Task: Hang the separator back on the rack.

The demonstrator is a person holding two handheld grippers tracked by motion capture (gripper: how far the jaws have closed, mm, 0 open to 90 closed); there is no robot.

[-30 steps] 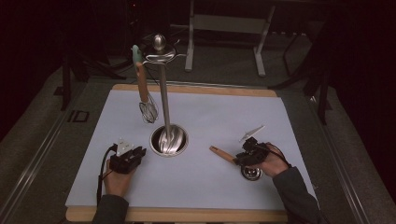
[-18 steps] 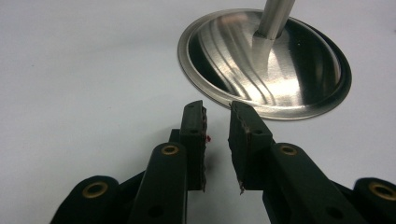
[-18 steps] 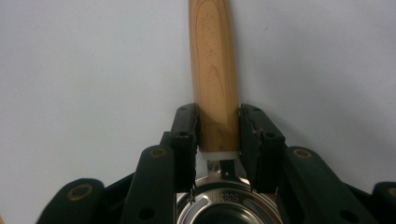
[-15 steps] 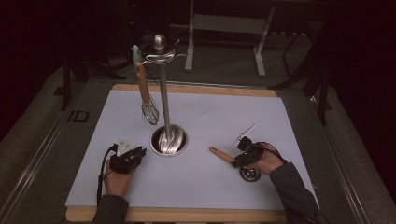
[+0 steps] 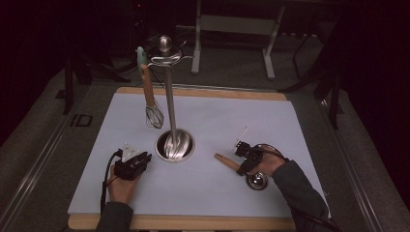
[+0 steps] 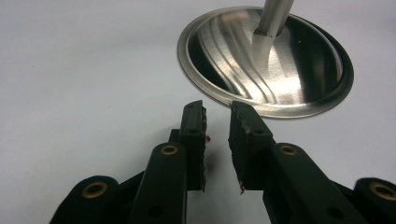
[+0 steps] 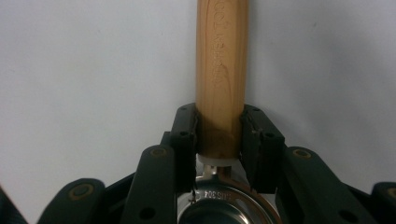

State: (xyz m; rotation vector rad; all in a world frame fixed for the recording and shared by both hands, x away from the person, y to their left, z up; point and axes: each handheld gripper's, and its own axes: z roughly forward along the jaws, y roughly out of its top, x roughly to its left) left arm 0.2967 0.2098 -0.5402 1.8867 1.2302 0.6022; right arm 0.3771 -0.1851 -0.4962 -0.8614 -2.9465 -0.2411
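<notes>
Stand base (image 5: 175, 145): round, shallow steel dish on the white mat (image 5: 290, 125), near the middle of the worktop; holding nothing loose, just the foot of the upright steel pole (image 5: 169, 104).
Pole top: capped by a round knob, with wire hooks spreading below it.
Whisk (image 5: 151, 99): hanging from a hook left of the pole, wooden handle up, pale green tip at the top, wire head down and just above the mat, close beside the pole.
Strainer (image 5: 256, 180): small round steel bowl with a wooden handle (image 7: 221, 70), at the right front of the mat; bowl looking empty, handle slanting left toward the stand base; whether resting on the mat or lifted, impossible to tell.
Right tool (image 7: 218, 135): clamped on the strainer's wooden handle at the end nearest the bowl, pads pressed on both sides; steel rim directly below the jaws in the right gripper view.
Left tool (image 6: 218, 123): jaws apart with a narrow gap, nothing between them; low over the mat, tips just short of the base's rim.
Left hand (image 5: 122, 186): at the front left of the mat, well apart from the right.
In the way: stand base and pole standing between the two tools; bare mat between handle tip and base.
Surroundings: wooden board edge (image 5: 203, 92) showing around the mat; dark floor and grey frame legs beyond.
</notes>
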